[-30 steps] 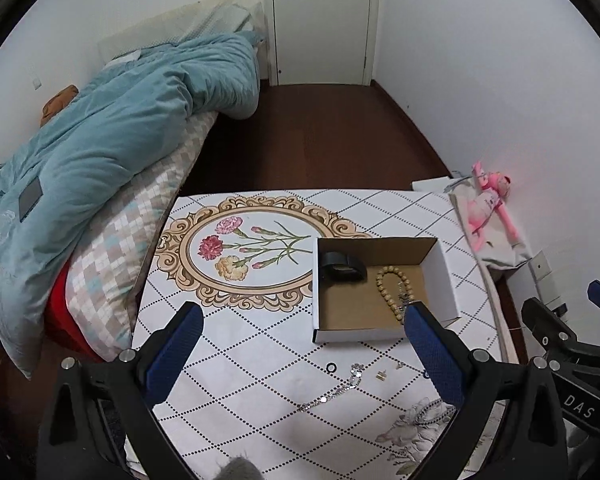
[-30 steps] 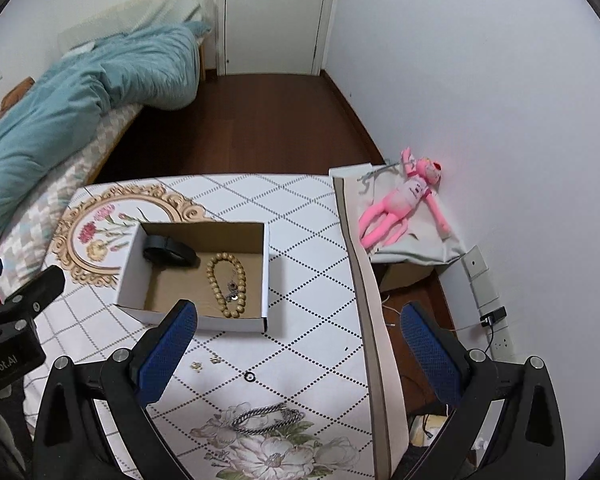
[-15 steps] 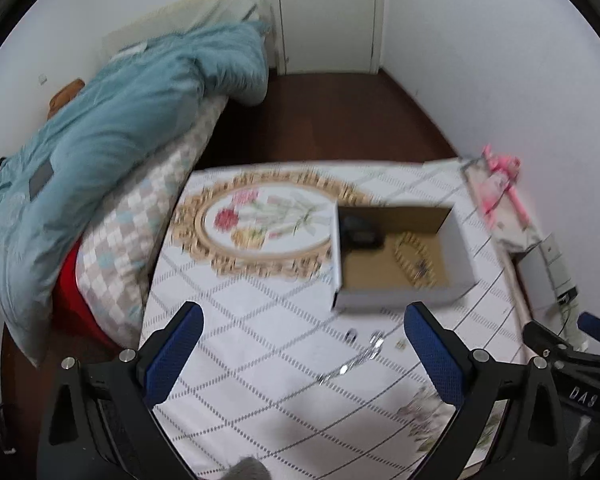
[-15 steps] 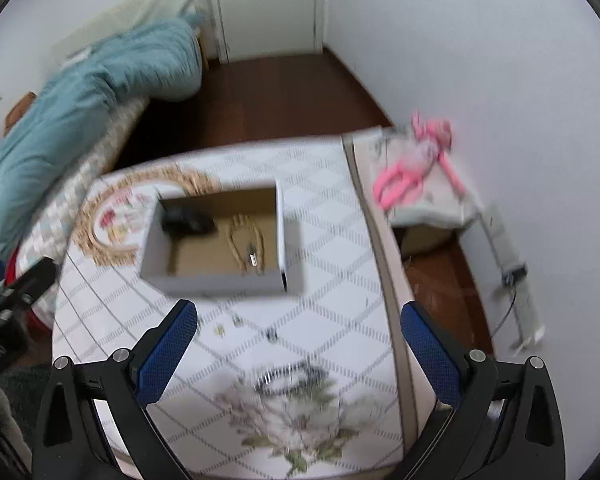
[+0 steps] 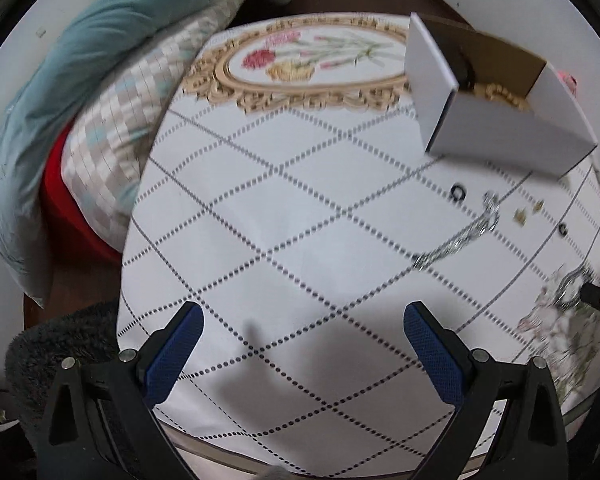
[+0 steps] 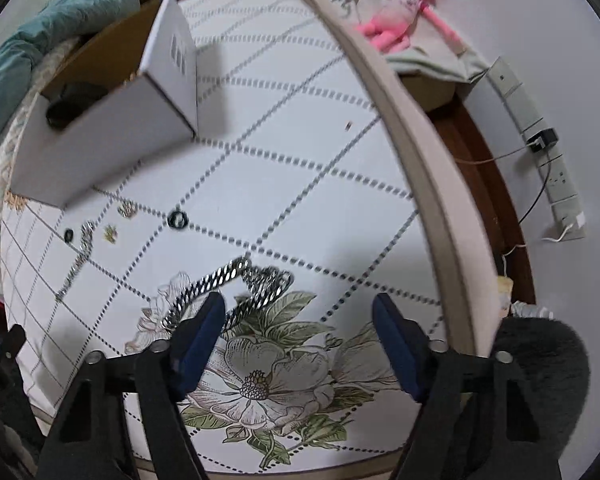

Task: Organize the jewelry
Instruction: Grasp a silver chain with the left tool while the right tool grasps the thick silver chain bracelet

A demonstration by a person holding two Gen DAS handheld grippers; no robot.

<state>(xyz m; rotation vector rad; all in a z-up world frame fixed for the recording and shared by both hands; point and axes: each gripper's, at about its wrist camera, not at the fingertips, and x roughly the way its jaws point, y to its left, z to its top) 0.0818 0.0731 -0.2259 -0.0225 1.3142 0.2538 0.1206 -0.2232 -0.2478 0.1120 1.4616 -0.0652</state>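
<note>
A white cardboard box (image 5: 496,132) (image 6: 112,136) stands on the patterned tablecloth, holding a beaded bracelet (image 5: 500,94) and a black item (image 6: 74,98). Loose on the cloth lie a thin silver chain (image 5: 460,240) (image 6: 76,260), black rings (image 5: 458,191) (image 6: 177,219), small gold earrings (image 5: 520,216) (image 6: 126,211) and a thick silver chain (image 6: 236,284). My left gripper (image 5: 302,356) is open and empty, low over bare cloth. My right gripper (image 6: 298,340) is open and empty, its left finger just over the thick chain.
A bed with a teal duvet (image 5: 100,40) and checked pillow lies left of the table. A pink plush toy (image 6: 396,28) and a power strip (image 6: 540,140) lie by the right wall. A dark furry stool (image 6: 540,364) sits at the near table edge.
Both grippers have dropped down close to the table and tilted toward it. The right gripper now hovers at the thick chain; the box looks larger and nearer.
</note>
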